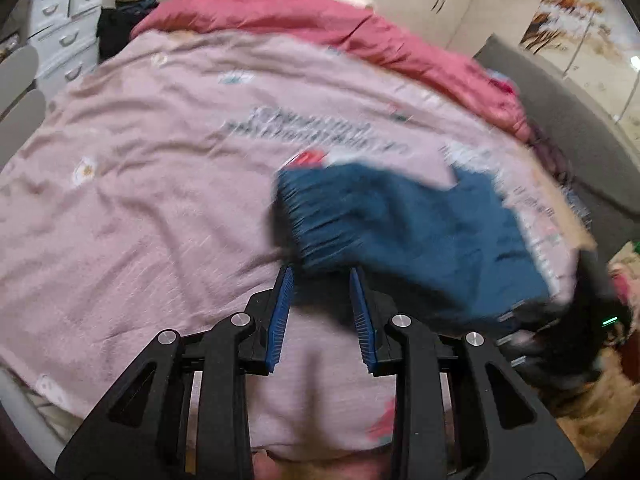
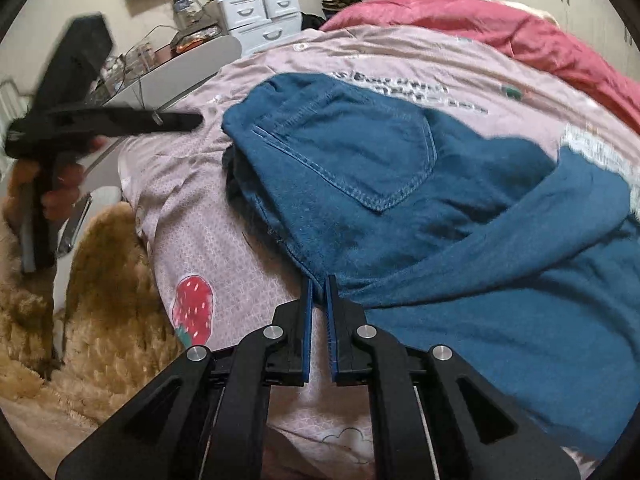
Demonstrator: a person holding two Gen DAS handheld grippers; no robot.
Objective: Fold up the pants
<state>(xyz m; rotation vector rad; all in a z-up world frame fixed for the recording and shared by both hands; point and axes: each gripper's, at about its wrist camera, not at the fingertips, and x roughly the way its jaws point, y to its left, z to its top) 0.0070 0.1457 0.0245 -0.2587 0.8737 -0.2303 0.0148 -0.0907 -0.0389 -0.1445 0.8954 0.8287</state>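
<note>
Blue denim pants (image 2: 400,184) lie partly folded on the pink bedsheet (image 2: 224,248), back pocket up, one leg running to the lower right. In the left wrist view the pants (image 1: 400,220) are motion-blurred, just beyond my left gripper (image 1: 322,276), which is open and empty above the sheet. My right gripper (image 2: 319,284) is shut on the pants' near edge. The left gripper also shows in the right wrist view (image 2: 176,122), held in a hand at the left of the bed. The right gripper shows dark and blurred in the left wrist view (image 1: 592,312).
A red quilt (image 1: 320,24) is bunched at the far side of the bed. White drawers (image 2: 260,12) and a cluttered grey table (image 2: 176,68) stand to the left. A tan fluffy rug (image 2: 100,300) lies beside the bed. A grey headboard (image 1: 560,120) is at the right.
</note>
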